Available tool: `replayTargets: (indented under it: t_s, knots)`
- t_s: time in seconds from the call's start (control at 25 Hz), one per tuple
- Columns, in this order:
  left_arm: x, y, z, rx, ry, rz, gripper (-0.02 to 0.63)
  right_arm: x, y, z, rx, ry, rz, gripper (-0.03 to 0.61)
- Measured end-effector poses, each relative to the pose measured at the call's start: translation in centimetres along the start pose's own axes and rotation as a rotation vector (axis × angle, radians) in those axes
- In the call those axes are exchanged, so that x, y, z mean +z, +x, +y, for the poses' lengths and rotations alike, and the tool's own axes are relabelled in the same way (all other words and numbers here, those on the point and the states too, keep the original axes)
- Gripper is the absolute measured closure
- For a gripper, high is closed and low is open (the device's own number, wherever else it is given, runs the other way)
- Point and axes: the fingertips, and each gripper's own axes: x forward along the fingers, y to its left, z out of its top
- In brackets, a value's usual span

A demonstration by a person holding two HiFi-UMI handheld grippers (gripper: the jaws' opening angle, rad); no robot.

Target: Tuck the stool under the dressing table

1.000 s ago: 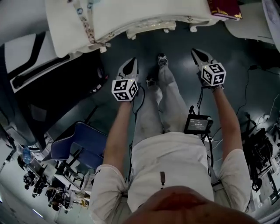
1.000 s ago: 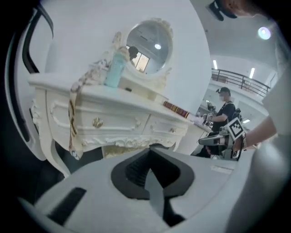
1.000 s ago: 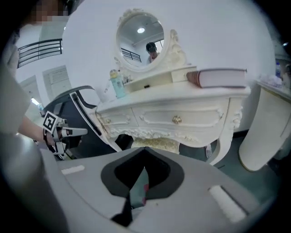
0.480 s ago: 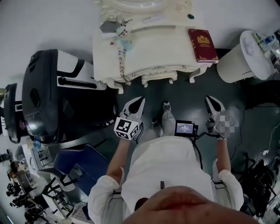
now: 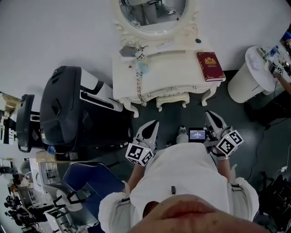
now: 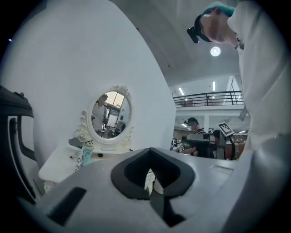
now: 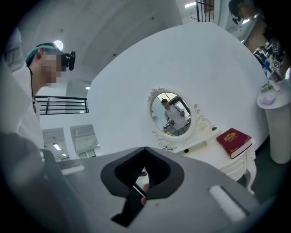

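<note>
So the stool [image 5: 173,97] is already sitting under the white table [image 5: 177,76]. From above only its curly front edge peeks out between the table's front legs, right below the oval mirror [image 5: 152,13].

The person stands facing the table with both arms tucked in close to the body. The left hand-held gripper [image 5: 153,124] and the right hand-held gripper [image 5: 210,114] both point roughly level toward the table. Both have their jaws squeezed together with nothing between them, and each gripper's own camera shows that pretty clearly.

The stool is out ahead of the two tips, roughly centred between them and a bit nearer the left one. Neither gripper touches it, and there's a strip of dark floor [image 5: 193,111] between the tips and the stool's edge.

On the tabletop there's a red book [image 5: 210,66] at the right corner and a little figurine [image 5: 140,55] on a beaded strap near the mirror. A big black and white chair [image 5: 63,107] sits just left of the table, and a white round stand [image 5: 245,79] is off to the right.
</note>
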Motion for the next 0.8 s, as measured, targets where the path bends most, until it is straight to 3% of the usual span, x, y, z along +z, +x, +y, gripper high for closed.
replayTargets:
  t_s: [0.16,0.28,0.48,0.64,0.8]
  knots:
    - [-0.1,-0.1,-1.1,0.021,-0.017,-0.016,0.606,-3.3,1.6,2.2,0.013,0.003,0.056,0.572]
    - [-0.5,1.2,-2.4,0.006,-0.004,-0.001,0.606,-4.4,2.4,3.3,0.054,-0.049,0.091,0.572]
    - [-1.4,4.0,-6.6,-0.052,0.066,0.035,0.606,-4.1,1.7,3.5,0.095,-0.147,0.119,0.572]
    - [-1.2,6.6,-10.1,-0.076,0.028,0.021,0.606,-2.5,-1.2,1.7,0.08,-0.138,0.116,0.572]
    - [-2.0,8.0,-13.3,-0.105,0.076,0.045,0.606,-1.9,-4.0,-0.2,0.06,-0.111,0.12,0.572]
